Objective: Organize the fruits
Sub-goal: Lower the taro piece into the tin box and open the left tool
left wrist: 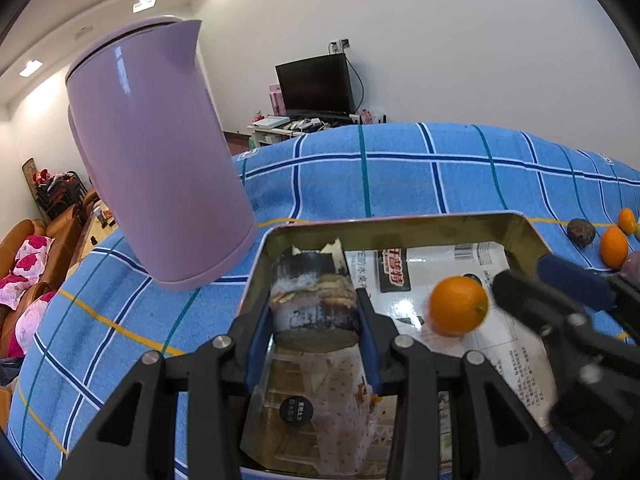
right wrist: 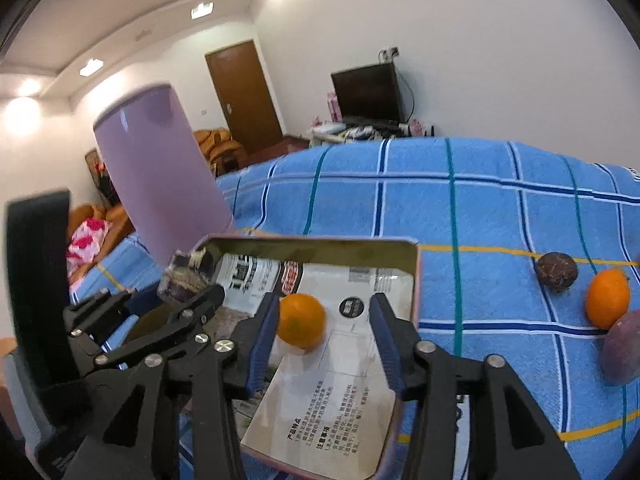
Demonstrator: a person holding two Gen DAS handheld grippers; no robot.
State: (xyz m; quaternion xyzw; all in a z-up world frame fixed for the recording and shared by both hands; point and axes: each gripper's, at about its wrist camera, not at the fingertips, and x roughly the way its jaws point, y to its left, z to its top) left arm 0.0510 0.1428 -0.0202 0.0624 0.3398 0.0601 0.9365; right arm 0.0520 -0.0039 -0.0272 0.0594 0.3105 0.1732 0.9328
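Between the fingers of the right hand-held gripper (right wrist: 324, 344), an orange (right wrist: 301, 326) sits in the tin tray (right wrist: 414, 276) on its printed paper liner; the jaws stand apart, the left pad at the fruit's side, the right one clear of it, so this fruit looks delivered. To that gripper's left, the left hand-held gripper (left wrist: 316, 316) is clamped on a dark, peeling chunk (left wrist: 314, 304) over the same tray. To its right, on the blue checked surface (right wrist: 480, 216), another orange (right wrist: 607, 298), a dark round fruit (right wrist: 557, 272) and a purple fruit (right wrist: 624, 348) wait, so most sorting seems left
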